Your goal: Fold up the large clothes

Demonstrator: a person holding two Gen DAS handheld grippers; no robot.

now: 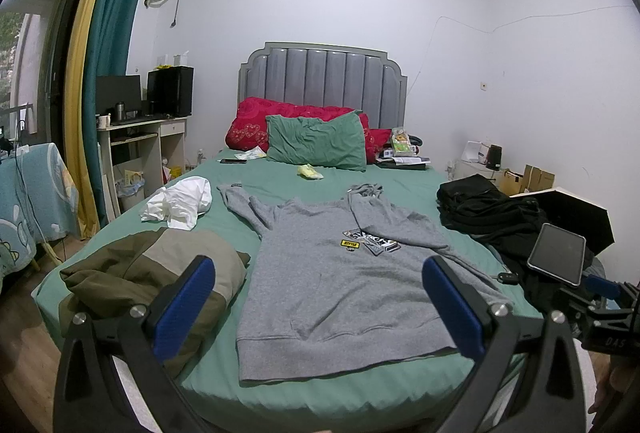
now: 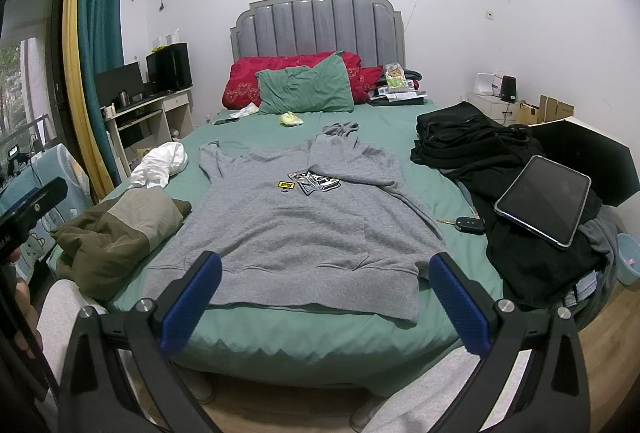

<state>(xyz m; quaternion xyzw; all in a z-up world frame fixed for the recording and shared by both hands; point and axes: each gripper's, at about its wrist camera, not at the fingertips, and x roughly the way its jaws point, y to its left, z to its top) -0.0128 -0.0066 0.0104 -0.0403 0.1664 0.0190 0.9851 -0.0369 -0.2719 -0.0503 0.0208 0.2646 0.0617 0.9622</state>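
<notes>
A grey hoodie (image 1: 340, 281) lies flat, front up, on the green bed sheet (image 1: 280, 177), with its right sleeve folded across the chest and its hem toward me. It also shows in the right wrist view (image 2: 304, 225). My left gripper (image 1: 320, 305) is open and empty, held above the hem near the foot of the bed. My right gripper (image 2: 326, 301) is open and empty, just short of the hem. Part of the right gripper body shows at the right edge of the left wrist view.
An olive jacket (image 1: 152, 281) lies left of the hoodie, a white garment (image 1: 180, 203) beyond it. Black clothes (image 2: 480, 149) with a tablet (image 2: 544, 199) lie right. A car key (image 2: 468, 223) lies beside them. Pillows (image 2: 304, 89) sit at the headboard.
</notes>
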